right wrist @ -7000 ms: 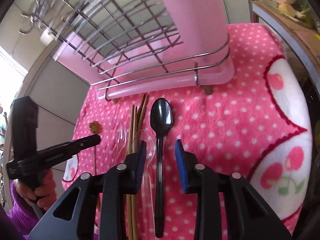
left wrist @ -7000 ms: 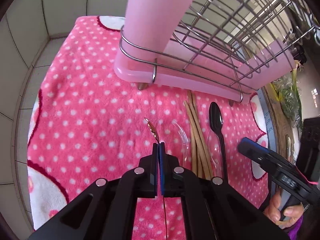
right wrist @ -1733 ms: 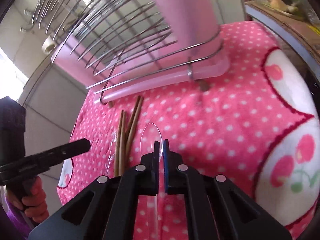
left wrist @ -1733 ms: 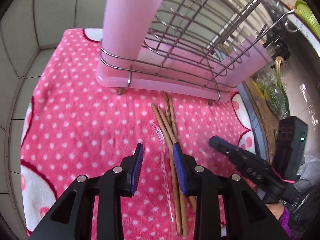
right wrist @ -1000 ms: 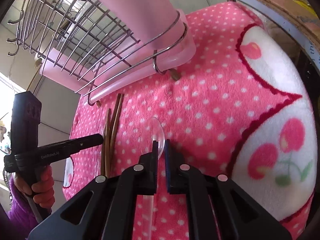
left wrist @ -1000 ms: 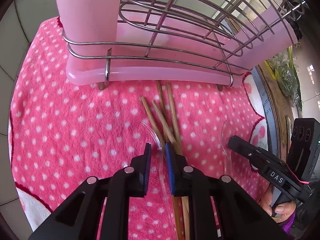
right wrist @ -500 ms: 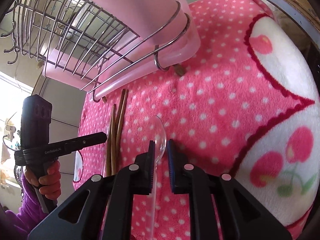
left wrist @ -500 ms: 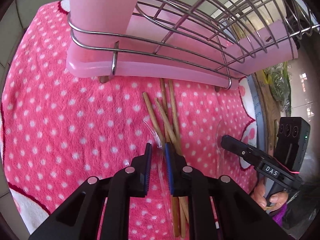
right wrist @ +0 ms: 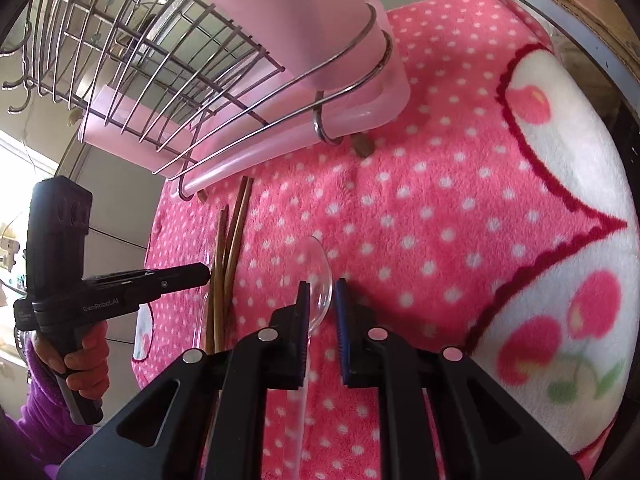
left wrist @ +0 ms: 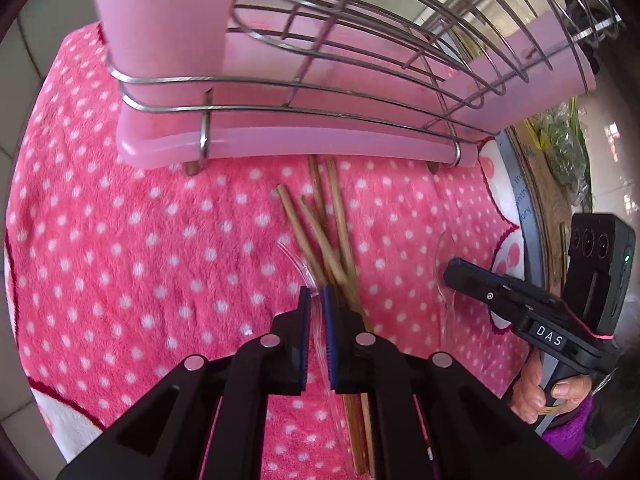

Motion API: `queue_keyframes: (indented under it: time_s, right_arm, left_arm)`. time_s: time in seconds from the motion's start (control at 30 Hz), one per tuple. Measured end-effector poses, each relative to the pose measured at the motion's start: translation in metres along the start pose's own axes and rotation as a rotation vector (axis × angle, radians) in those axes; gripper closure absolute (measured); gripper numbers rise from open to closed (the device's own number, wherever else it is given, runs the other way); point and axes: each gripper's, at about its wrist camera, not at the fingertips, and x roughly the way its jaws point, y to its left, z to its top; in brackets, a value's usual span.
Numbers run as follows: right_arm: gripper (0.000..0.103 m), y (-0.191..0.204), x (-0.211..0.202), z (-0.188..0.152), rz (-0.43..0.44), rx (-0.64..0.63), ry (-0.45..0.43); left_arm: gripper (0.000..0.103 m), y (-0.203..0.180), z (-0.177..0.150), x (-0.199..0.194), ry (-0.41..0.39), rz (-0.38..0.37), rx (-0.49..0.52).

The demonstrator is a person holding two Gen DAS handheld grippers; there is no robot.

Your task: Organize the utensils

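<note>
Utensils: two clear plastic spoons and four brown wooden chopsticks (left wrist: 328, 240), all on the pink dotted blanket (left wrist: 120, 240) in front of the rack (left wrist: 320, 140).
Chopsticks: loosely crossed, tips reaching under the rack's pink tray.
Left gripper (left wrist: 315, 300): jaws have just been closing, now clamped on one clear spoon (left wrist: 298, 264) just left of the chopsticks.
Right gripper (right wrist: 322, 292): jaws slightly apart around the bowl of the other spoon (right wrist: 316, 272), right of the chopsticks.
Rack: one wire rack with one pink cup (left wrist: 160, 20).

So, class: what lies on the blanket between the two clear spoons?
The brown chopsticks lie between the clear spoons, on the pink dotted blanket; the left wrist view shows it.
</note>
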Motion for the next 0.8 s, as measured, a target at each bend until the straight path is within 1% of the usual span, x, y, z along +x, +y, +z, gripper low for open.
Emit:
queue_keyframes:
  time_s: [0.07,0.2,0.27,0.33,0.43,0.57,0.7,0.77,0.8]
  right_arm:
    - [0.090,0.002,0.001,0.002,0.002,-0.012,0.005]
    - [0.090,-0.001,0.002,0.005,0.015,-0.001,0.013]
    - [0.090,-0.003,0.003,0.006,0.023,0.004,0.017]
    - [0.090,-0.003,0.004,0.007,0.026,0.005,0.018]
    - [0.090,-0.004,0.003,0.007,0.024,0.000,0.021]
    - [0.090,-0.002,0.006,0.010,0.029,0.004,0.024]
    - [0.090,-0.002,0.010,0.012,0.040,0.003,0.026]
    - [0.098,0.000,0.010,0.011,0.035,-0.018,0.019]
    - [0.098,0.001,0.009,0.010,0.039,-0.019,0.014]
  left_arm:
    - [0.098,-0.002,0.002,0.000,0.007,0.013,0.009]
    - [0.098,0.013,0.000,-0.002,0.009,-0.004,-0.029]
    - [0.098,0.022,-0.003,-0.005,0.007,-0.031,-0.043]
    - [0.098,0.026,-0.005,-0.008,0.005,-0.038,-0.040]
    - [0.098,0.022,-0.006,-0.006,0.018,-0.036,-0.025]
    - [0.098,0.007,-0.004,0.007,0.033,-0.009,0.000]
    - [0.099,0.011,-0.002,0.006,0.034,-0.023,-0.016]
    - [0.100,0.013,-0.004,0.003,0.023,-0.021,-0.011]
    - [0.100,0.015,-0.005,0.000,0.016,-0.020,-0.006]
